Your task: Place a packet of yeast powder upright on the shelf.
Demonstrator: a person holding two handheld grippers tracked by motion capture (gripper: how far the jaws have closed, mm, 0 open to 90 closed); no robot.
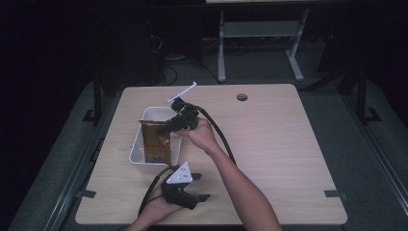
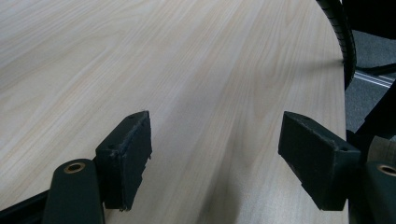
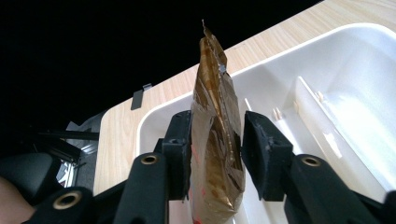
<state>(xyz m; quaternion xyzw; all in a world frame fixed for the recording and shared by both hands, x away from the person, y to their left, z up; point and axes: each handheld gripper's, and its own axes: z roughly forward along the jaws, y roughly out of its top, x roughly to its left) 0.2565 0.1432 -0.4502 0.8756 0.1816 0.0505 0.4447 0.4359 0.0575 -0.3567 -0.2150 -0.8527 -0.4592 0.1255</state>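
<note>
A: Table (image 1: 269, 144) is seen from above, light wood grain, with a round grommet hole (image 1: 242, 97) at the far edge.

B: Confirmed. White bin (image 1: 139, 156) is placed left of centre on it. An inner divider (image 3: 310, 105) is visible in the right gripper view.

A: Brown foil pouch (image 1: 156, 139) is held upright over the bin, lower end down inside it. Red print is seen low on its face.

B: Right gripper (image 1: 169, 129) is reached across to the bin. In the right gripper view (image 3: 215, 140) its jaws are clamped on the pouch from both sides, pads pressed into the foil. The pouch top is seen edge-on, crumpled, rising above the jaws.

A: Left gripper (image 1: 201, 188) is held low at the near edge of the table, just near of the bin, grey three-cornered plate (image 1: 181, 174) on top.

B: In the left gripper view (image 2: 215, 154) its jaws are spread wide, nothing between them, bare wood underneath.

A: Cable (image 1: 219, 132) from the right gripper is trailed along the forearm.

B: Metal desk frame (image 1: 260, 36) is visible on the floor beyond the table. The rest is too dark to be made out.
</note>
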